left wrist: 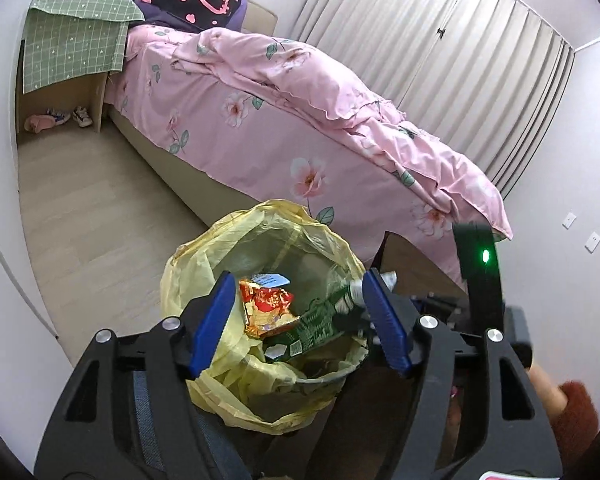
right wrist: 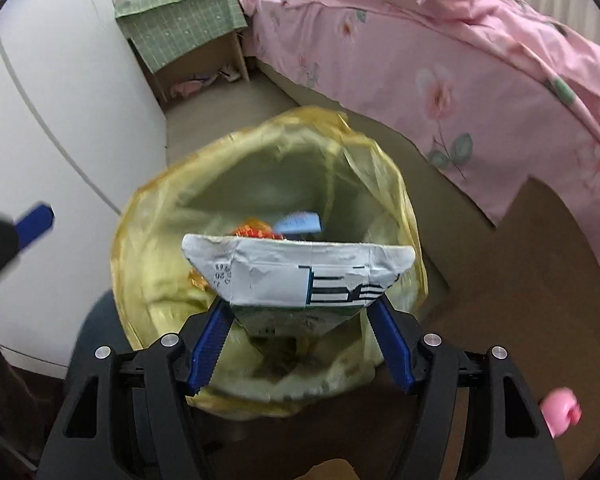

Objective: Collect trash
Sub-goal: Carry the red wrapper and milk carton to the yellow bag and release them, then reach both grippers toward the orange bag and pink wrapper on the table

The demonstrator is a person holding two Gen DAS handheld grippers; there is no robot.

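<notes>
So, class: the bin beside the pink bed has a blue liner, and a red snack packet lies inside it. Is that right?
Not quite. The liner of the bin is yellow, not blue, as the left wrist view shows. The rest holds: the bin stands beside the pink bed, and a red snack packet lies inside it.

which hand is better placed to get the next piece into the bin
Right. Its gripper has the green-and-white carton between open jaws, directly over the yellow bin bag. The left gripper is empty.
</notes>
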